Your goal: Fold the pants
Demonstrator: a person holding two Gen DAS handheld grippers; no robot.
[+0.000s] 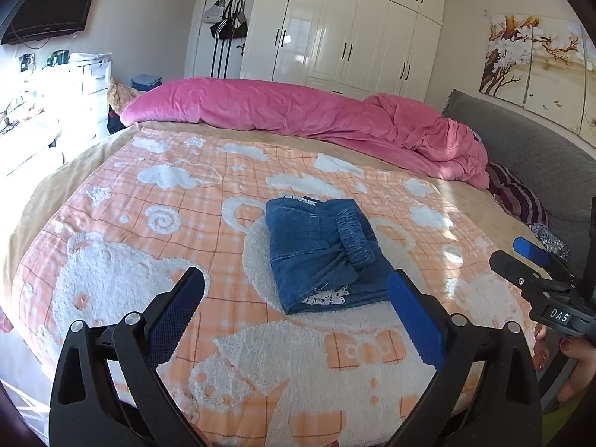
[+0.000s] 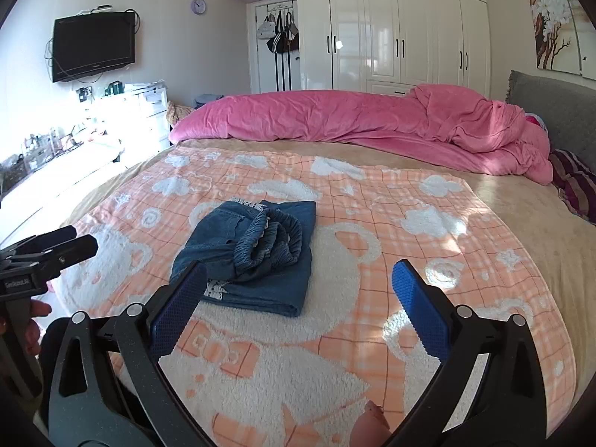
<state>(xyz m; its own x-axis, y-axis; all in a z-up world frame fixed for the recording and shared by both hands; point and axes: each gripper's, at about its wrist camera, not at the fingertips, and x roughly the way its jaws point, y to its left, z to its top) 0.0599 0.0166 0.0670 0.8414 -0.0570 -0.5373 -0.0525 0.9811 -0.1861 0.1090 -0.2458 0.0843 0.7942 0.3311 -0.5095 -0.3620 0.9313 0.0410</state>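
Note:
The blue denim pants (image 1: pixel 316 249) lie folded into a small thick bundle on the orange-and-white plush blanket (image 1: pixel 149 223), the elastic waistband bunched on top and white lace trim showing at the near edge. My left gripper (image 1: pixel 296 281) hovers open just in front of the bundle, nothing between its blue pads. In the right wrist view the pants (image 2: pixel 253 253) lie ahead and to the left on the blanket (image 2: pixel 428 260). My right gripper (image 2: pixel 300 271) is open and empty there. Each gripper shows at the edge of the other's view: the right gripper (image 1: pixel 529 257), the left gripper (image 2: pixel 74 242).
A rumpled pink duvet (image 1: pixel 298 111) runs along the far side of the bed, up to a grey headboard (image 1: pixel 540 156) and a striped pillow (image 1: pixel 517 197) on the right. White drawers (image 2: pixel 149 104) and a wall TV (image 2: pixel 93 44) stand left, wardrobes (image 2: pixel 391 37) behind.

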